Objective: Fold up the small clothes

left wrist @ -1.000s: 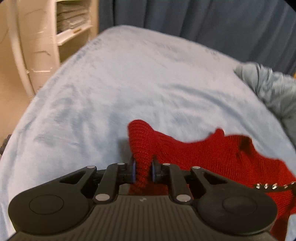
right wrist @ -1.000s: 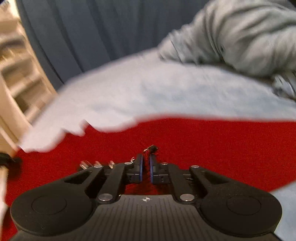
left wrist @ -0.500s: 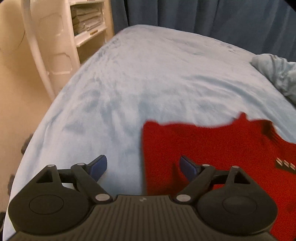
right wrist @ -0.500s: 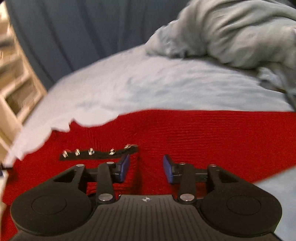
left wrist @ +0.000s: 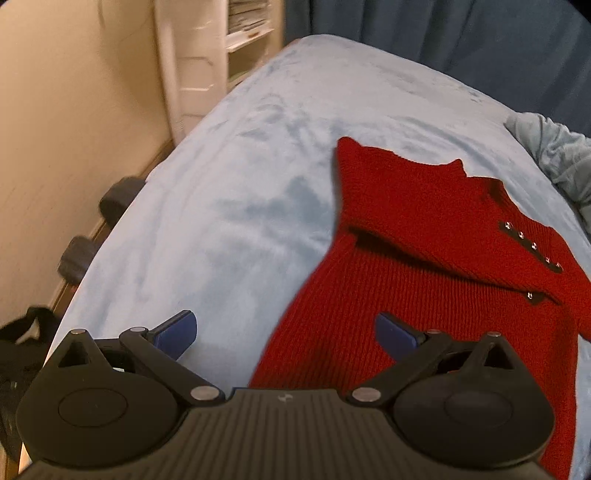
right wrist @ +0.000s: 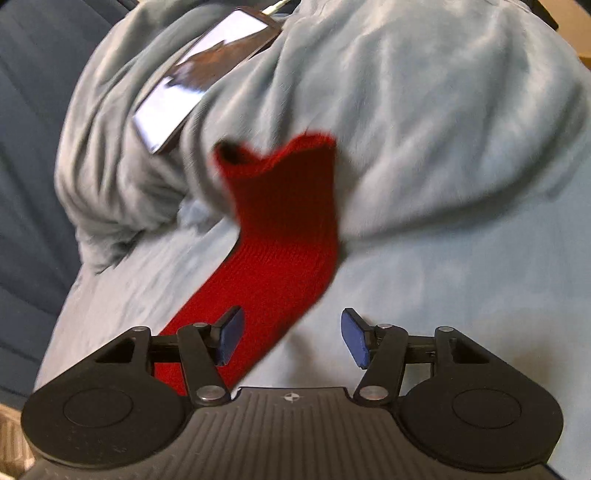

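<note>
A small red knit sweater [left wrist: 424, 236] lies on the light blue bed cover [left wrist: 240, 177], its near sleeve folded across the chest beside a black strip of studs [left wrist: 532, 245]. My left gripper [left wrist: 286, 334] is open and empty above the sweater's left edge. In the right wrist view the other red sleeve [right wrist: 280, 236] stretches away toward a bunched blanket. My right gripper [right wrist: 291, 338] is open and empty just above that sleeve's near part.
A bunched grey-blue blanket [right wrist: 406, 122] with a phone [right wrist: 199, 77] on it lies behind the sleeve. A cream shelf unit [left wrist: 207, 59] and dark dumbbells [left wrist: 96, 229] on the floor stand left of the bed. Dark blue curtains [left wrist: 443, 29] hang behind.
Both grippers have let go of the sweater and opened wide. The left one pulled back and up. The right one swung toward the far sleeve and blanket.
</note>
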Tool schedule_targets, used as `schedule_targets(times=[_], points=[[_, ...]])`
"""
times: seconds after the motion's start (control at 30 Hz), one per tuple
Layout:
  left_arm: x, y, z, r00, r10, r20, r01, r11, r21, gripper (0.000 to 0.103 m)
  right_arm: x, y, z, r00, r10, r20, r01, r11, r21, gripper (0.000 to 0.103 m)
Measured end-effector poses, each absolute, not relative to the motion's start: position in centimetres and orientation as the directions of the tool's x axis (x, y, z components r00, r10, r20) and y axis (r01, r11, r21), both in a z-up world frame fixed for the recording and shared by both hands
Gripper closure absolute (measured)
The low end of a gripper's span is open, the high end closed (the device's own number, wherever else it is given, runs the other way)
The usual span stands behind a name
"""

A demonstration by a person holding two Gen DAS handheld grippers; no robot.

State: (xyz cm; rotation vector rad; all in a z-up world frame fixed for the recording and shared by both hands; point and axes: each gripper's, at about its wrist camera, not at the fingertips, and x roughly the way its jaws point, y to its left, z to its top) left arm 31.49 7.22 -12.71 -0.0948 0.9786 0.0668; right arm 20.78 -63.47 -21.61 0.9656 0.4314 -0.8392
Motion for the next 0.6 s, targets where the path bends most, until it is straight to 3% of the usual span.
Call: schedule_targets(times=[0.1, 0.13, 0.17, 0.2, 0.3, 0.47, 0.53, 0.6], points=[[31.1, 7.2, -11.8, 0.55, 0.02, -0.835, -0.125, 0.99, -0.058, 0.0, 21.8, -66.0, -21.8, 0.579, -0.481, -0.658, 0.812, 0.272, 0.516, 0.045], [31.2, 7.0, -11.4, 0.547, 0.01, -0.837, -0.122, 0.99, -0.068, 0.0, 22.0, -66.8, -21.8, 0.592, -0.491, -0.639, 0.802, 0.283, 0.526, 0.058], [31.3, 6.7, -11.0, 0.549, -0.005, -0.836, -0.113, 0.99, -0.08, 0.0, 22.1, -67.4, -21.7, 0.612, -0.489, -0.622, 0.788, 0.303, 0.536, 0.08], [31.5, 6.3, -10.8, 0.551, -0.011, -0.834, -0.106, 0.991, -0.083, 0.0, 22.2, -67.9, -21.3, 0.615, -0.487, -0.62, 0.785, 0.31, 0.536, 0.094], [31.6, 4.7, -9.9, 0.571, -0.017, -0.821, -0.067, 0.995, -0.068, 0.0, 22.1, -68.5, -19.6, 0.679, -0.441, -0.587, 0.733, 0.355, 0.58, 0.094], [31.6, 2.9, -9.2, 0.575, -0.053, -0.816, -0.024, 0.996, -0.082, 0.0, 21.1, -65.7, -12.5, 0.802, -0.401, -0.443, 0.595, 0.463, 0.658, 0.094], [31.7, 2.7, -9.3, 0.568, -0.062, -0.82, -0.024, 0.995, -0.093, 0.0, 21.1, -65.3, -10.9, 0.783, -0.43, -0.45, 0.618, 0.452, 0.643, 0.094], [31.7, 2.8, -9.2, 0.56, -0.071, -0.826, -0.034, 0.993, -0.109, 0.0, 22.8, -65.1, -10.8, 0.709, -0.472, -0.525, 0.705, 0.446, 0.551, 0.094]])
